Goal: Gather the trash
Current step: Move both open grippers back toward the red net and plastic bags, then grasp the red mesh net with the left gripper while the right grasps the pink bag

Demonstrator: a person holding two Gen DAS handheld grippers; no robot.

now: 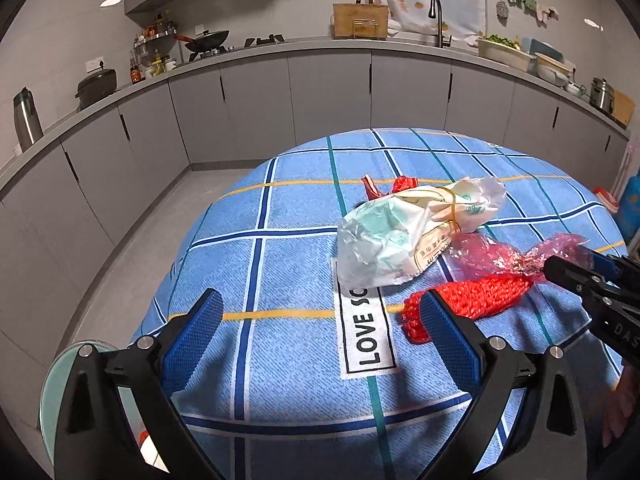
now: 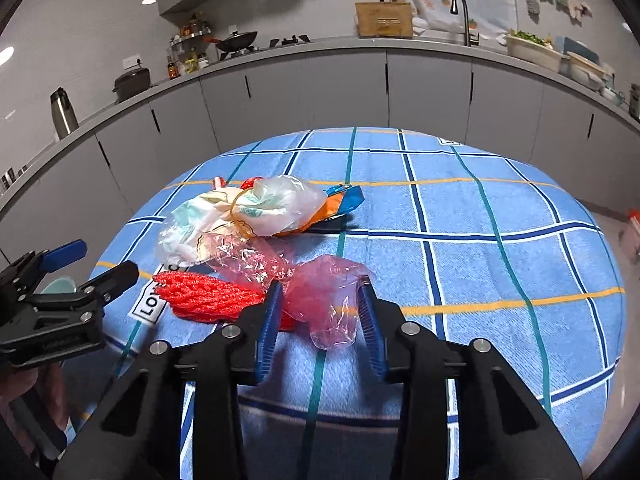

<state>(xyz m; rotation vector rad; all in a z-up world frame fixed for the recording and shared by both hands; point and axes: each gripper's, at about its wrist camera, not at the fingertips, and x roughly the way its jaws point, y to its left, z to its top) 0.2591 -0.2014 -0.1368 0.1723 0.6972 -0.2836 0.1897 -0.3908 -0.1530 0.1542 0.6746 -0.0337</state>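
A heap of trash lies on the blue checked tablecloth. It holds a white plastic bag tied with a rubber band, a red mesh net, a crumpled pink plastic bag, an orange-and-blue wrapper and a red wrapper. My right gripper has its pads against the pink plastic bag, which fills the gap between them. My left gripper stands wide open just short of the heap. Its right finger is beside the net's end, and only cloth lies between its fingers.
A round glass edge and a teal cup sit at the table's near left. A grey kitchen counter with pots, a sink and bowls runs behind the table. The cloth to the right of the heap is bare.
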